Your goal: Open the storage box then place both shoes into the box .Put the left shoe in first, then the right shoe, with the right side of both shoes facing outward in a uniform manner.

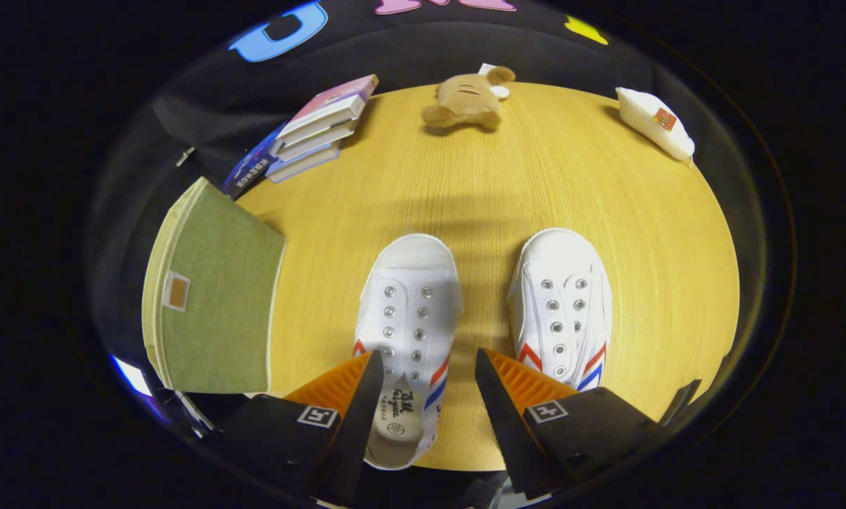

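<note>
the gripper (423, 367) hangs above the tabletop (479, 184), jaws spread wide and holding nothing. the left shoe (409, 311) lies between them, the right shoe (563, 304) just beside it. the green storage box (214, 304) sits closed on that shoe's other side.

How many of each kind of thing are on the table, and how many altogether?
Shoes: 2, left shoe, right shoe
Storage box: 1
Stack of books: 1
Plush toy: 1
White pouch: 1
Total: 6
The tongs hang open above the shoes.

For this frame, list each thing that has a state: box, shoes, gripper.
Storage box: lid shut, not yet opened.
Left shoe: upright on the table, heel between the jaws.
Right shoe: upright on the table.
Gripper: jaws open, holding nothing.
</note>
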{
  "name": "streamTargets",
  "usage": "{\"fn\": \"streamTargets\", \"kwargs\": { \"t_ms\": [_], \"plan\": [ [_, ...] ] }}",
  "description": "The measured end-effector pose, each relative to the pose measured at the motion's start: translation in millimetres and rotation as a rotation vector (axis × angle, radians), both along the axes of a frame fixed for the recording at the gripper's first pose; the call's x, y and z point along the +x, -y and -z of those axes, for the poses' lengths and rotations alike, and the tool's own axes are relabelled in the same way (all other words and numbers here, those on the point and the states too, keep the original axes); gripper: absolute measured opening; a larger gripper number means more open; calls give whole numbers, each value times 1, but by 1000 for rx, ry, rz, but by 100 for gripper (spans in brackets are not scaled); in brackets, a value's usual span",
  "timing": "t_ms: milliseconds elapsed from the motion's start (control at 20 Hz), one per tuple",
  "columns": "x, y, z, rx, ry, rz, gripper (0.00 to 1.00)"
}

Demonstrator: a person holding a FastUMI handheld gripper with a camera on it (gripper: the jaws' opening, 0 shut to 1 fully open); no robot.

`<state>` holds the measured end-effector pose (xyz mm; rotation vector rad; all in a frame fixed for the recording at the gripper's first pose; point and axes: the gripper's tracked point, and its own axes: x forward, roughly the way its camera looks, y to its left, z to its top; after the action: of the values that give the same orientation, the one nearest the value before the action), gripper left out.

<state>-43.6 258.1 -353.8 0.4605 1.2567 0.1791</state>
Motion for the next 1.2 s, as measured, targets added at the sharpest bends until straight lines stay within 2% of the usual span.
{"fn": "streamTargets", "kwargs": {
  "t_ms": [150,200,250,300,350,400,550,700,900,1200],
  "plan": [
    [-5,-10,18,10,-47,-10,75],
    [-2,-13,16,32,-55,13,69],
    [-4,-13,16,38,-78,29,50],
    [-4,-9,17,38,-87,44,47],
    [-6,2,17,13,-101,54,35],
    [-4,-1,23,31,-111,83,13],
    [-11,-1,13,58,-145,147,9],
    [-14,3,1,53,-145,164,9],
    [-5,2,-39,137,-122,221,9],
    [29,-19,-123,212,-5,197,9]
  ]
}}
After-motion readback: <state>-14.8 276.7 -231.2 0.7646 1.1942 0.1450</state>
